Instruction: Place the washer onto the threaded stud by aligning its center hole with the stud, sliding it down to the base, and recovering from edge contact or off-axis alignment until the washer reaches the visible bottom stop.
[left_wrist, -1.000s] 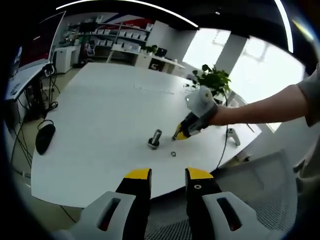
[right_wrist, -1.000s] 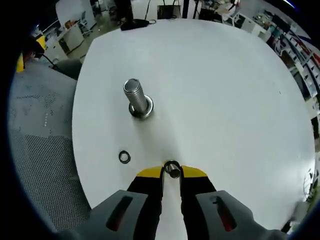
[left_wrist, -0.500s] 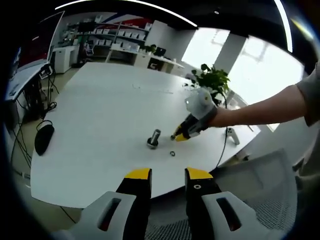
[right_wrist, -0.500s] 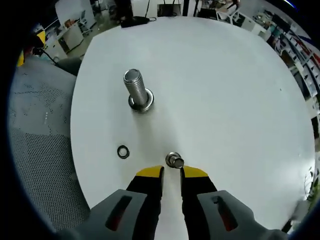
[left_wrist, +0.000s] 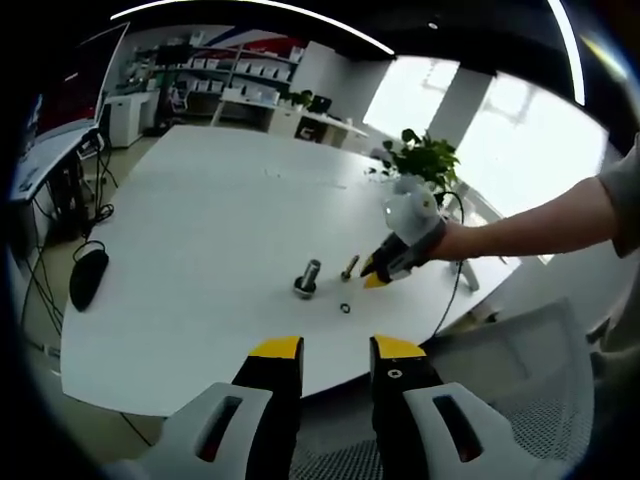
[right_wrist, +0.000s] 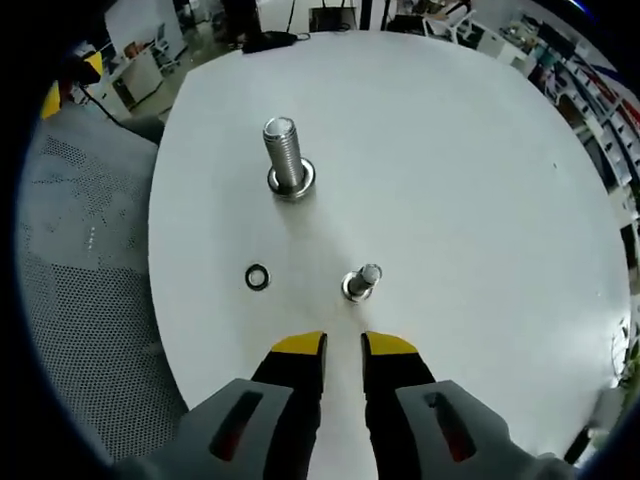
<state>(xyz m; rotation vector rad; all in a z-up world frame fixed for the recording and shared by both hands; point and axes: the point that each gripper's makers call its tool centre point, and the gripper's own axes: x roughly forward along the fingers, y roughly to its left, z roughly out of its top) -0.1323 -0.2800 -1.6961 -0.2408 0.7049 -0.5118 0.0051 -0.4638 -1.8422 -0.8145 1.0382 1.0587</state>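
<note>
Right gripper view, table (right_wrist: 480, 150): a wide white top; its near rounded edge runs close beside your work on the left; open room lies ahead and to the right.
Large stud (right_wrist: 286, 158): upright on its flanged base, clear all round.
Small stud (right_wrist: 362, 281): upright just ahead of your right gripper (right_wrist: 343, 350), whose jaws stand slightly apart and hold nothing.
Washer (right_wrist: 257, 276): flat on the table, between the studs and the edge; you judge pickup comes next, so swing left and close on its rim.
Left gripper (left_wrist: 335, 352): jaws apart, empty, held back off the table.
</note>
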